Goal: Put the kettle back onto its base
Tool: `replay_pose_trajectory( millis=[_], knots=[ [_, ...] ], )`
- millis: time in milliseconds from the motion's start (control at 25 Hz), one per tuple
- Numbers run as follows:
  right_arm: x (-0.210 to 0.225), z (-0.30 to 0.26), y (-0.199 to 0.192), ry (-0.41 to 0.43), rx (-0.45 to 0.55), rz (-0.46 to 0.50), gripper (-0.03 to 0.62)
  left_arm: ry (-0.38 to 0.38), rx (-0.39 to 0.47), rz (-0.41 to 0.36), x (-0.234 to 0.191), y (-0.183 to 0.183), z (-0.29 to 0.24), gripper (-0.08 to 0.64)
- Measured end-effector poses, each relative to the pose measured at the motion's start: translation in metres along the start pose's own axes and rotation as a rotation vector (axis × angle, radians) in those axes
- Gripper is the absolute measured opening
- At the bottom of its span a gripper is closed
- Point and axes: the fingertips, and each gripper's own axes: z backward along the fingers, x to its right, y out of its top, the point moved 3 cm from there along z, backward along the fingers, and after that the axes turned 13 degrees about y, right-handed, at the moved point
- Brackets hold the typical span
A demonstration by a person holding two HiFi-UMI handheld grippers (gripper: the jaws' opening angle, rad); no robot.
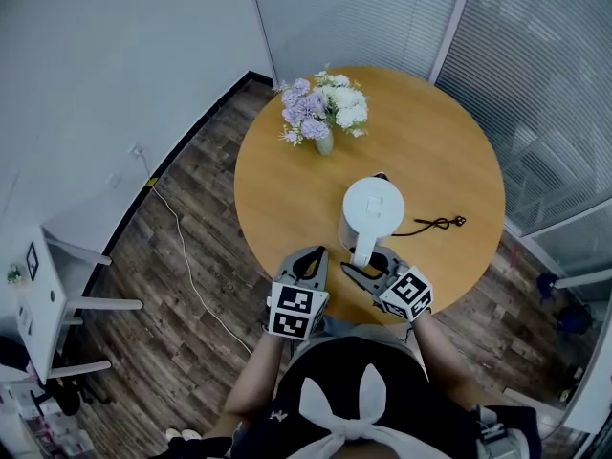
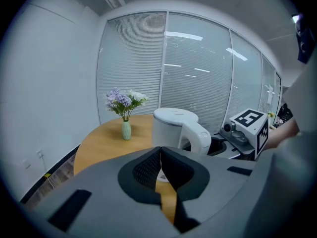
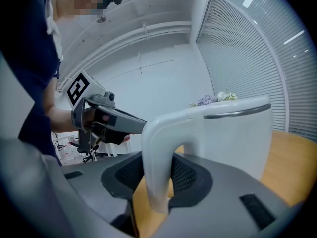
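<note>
A white electric kettle (image 1: 371, 208) stands upright near the front of the round wooden table (image 1: 435, 137). Its handle (image 1: 363, 252) points toward me. My right gripper (image 1: 367, 262) is shut on that handle; in the right gripper view the pale handle (image 3: 157, 157) sits pinched between both black pads. A black cord (image 1: 436, 224) runs out to the right from under the kettle; I cannot make out the base beneath it. My left gripper (image 1: 319, 252) hovers over the table's front edge, just left of the handle, shut on nothing, its pads (image 2: 148, 167) meeting.
A small vase of purple and white flowers (image 1: 323, 113) stands at the table's far left. Glass walls with blinds close off the back and right. White furniture (image 1: 38, 285) stands on the wooden floor at left, with a thin cable (image 1: 186, 256) trailing past it.
</note>
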Motion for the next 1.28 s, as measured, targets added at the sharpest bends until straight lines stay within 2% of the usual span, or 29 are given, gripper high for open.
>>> replay_pose_trajectory(
  millis=[120,240,360,560,960,1040,1200,1280],
  knots=[
    [0.0,-0.003,-0.007,0.012,-0.072,-0.023,0.151,0.001,0.005,-0.002,0.0,0.001,0.002,0.026],
    [-0.006,-0.008,-0.035,0.038,-0.219,-0.075,0.224,0.001,0.008,-0.002,0.002,0.001,0.005,0.026],
    [-0.012,-0.004,-0.05,0.016,-0.235,-0.102,0.229,-0.001,0.009,-0.006,0.003,0.001,0.007,0.026],
    [-0.009,0.011,-0.045,-0.05,-0.167,-0.154,0.239,-0.002,0.008,-0.01,0.003,0.0,0.008,0.026],
    [-0.024,0.052,0.025,-0.126,0.04,-0.119,0.235,-0.025,0.043,-0.023,0.014,0.011,0.012,0.026],
    [-0.028,0.06,0.041,-0.144,0.104,-0.119,0.212,-0.041,0.058,-0.015,0.018,0.016,0.016,0.026],
    [-0.029,0.072,0.075,-0.189,0.222,-0.088,0.104,-0.108,0.107,0.034,0.027,0.034,0.027,0.026],
    [-0.032,0.075,0.087,-0.198,0.255,-0.064,0.074,-0.114,0.146,0.04,0.032,0.044,0.034,0.026]
  ],
)
